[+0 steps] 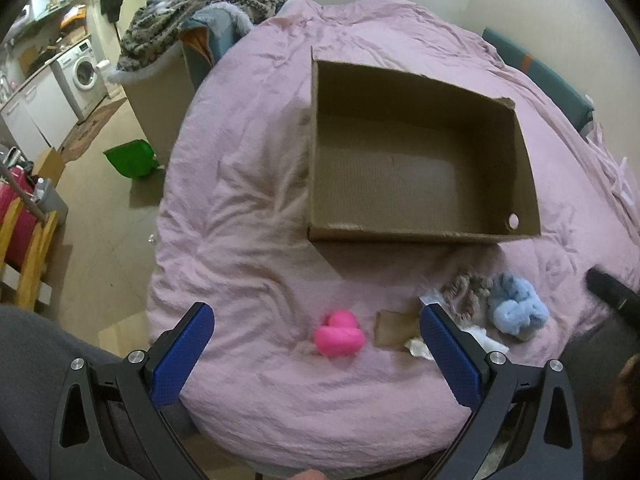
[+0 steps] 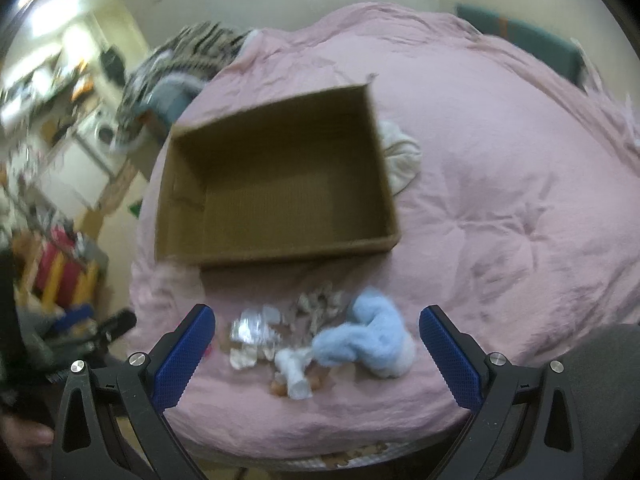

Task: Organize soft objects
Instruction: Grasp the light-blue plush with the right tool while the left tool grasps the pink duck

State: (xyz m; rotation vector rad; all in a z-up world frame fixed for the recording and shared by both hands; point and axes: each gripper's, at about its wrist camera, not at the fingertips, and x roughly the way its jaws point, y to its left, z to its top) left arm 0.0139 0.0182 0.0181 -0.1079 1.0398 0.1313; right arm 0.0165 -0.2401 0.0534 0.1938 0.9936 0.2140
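A pale blue fluffy toy (image 2: 370, 338) lies on the pink bedspread (image 2: 500, 208), in a small cluster with a knotted beige cord (image 1: 466, 288) and crumpled white scraps (image 2: 256, 330), just in front of the empty cardboard box (image 1: 420, 168). Its long axis runs roughly left to right across the right tongs (image 2: 316, 350), which hover directly over it, spread wide and holding nothing, so the right hand looks nearer. The left tongs (image 1: 318, 346), also wide and empty, hang above a bright pink rubber duck (image 1: 339, 334), with the blue toy off to their right. The box sits just beyond both.
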